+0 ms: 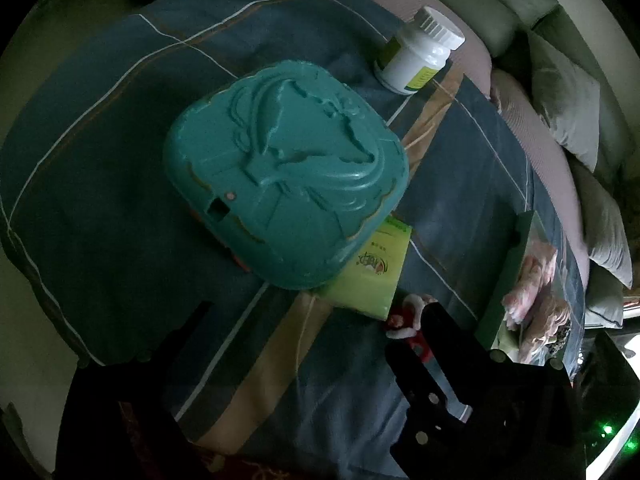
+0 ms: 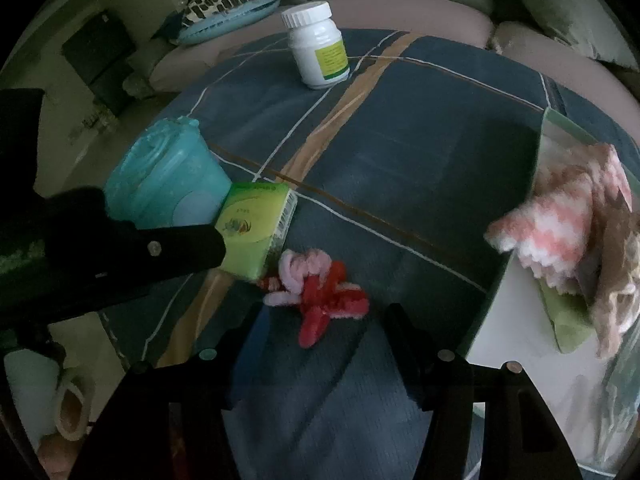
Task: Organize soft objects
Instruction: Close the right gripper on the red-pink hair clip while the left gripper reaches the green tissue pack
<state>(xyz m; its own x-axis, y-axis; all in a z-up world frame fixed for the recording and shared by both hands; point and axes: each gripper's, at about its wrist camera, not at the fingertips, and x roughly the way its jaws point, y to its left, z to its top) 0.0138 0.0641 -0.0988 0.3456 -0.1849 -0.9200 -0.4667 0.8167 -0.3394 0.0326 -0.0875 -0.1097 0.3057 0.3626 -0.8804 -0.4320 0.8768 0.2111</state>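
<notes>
A red and pink fuzzy pipe-cleaner toy (image 2: 316, 300) lies on the blue plaid cloth (image 2: 400, 160). It sits between the fingers of my right gripper (image 2: 322, 312), which is open, with a small gap showing on each side of the toy. In the left wrist view my left gripper (image 1: 316, 312) is open wide, with the corner of a green tissue pack (image 1: 368, 276) between its fingertips and the toy (image 1: 404, 320) by the right finger. One left finger (image 2: 180, 246) reaches the tissue pack (image 2: 252, 232). A fluffy pink and white cloth (image 2: 560, 220) lies in a white tray (image 2: 512, 340) on the right.
A teal embossed box (image 1: 288, 168) rests partly on the tissue pack. A white pill bottle (image 2: 318, 46) stands at the far side. Sofa cushions (image 1: 568, 112) ring the back, with a patterned pillow (image 2: 228, 0) at the far left. A slipper (image 2: 72, 408) lies on the floor.
</notes>
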